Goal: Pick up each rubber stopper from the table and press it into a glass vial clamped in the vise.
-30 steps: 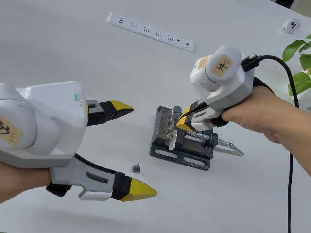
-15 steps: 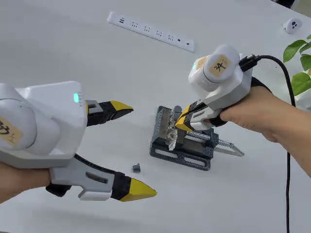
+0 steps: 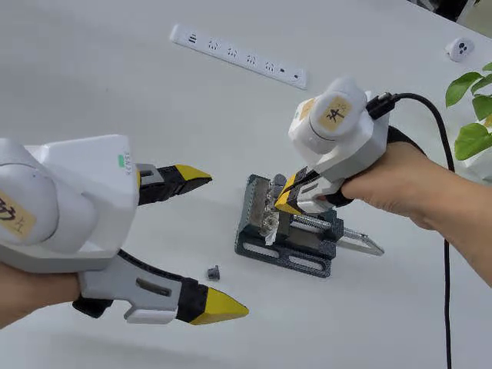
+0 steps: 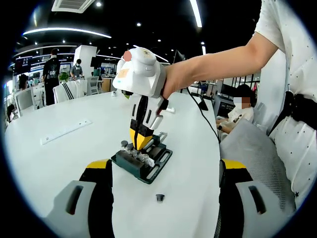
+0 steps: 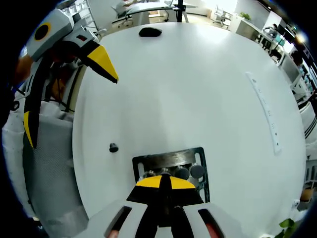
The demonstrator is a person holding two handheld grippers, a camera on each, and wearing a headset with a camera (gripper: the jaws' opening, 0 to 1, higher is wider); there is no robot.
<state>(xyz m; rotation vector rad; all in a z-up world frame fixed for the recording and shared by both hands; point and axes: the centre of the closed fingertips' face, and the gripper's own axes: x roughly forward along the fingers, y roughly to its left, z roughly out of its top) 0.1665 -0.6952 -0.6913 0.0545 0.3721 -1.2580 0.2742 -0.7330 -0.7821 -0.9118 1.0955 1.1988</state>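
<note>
Breakage threatens at centre frame if the right tongs (image 3: 283, 201), tips together, their hold unseen, press askew on a vial (image 3: 268, 222) in the vise (image 3: 290, 258); left tongs (image 3: 224, 244) gape empty.

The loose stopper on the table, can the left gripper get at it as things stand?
Probably yes. The left gripper is open wide, and the stopper lies on bare table just ahead of it, apart from the vise. The right gripper sits over the vise, out of the way.
</note>
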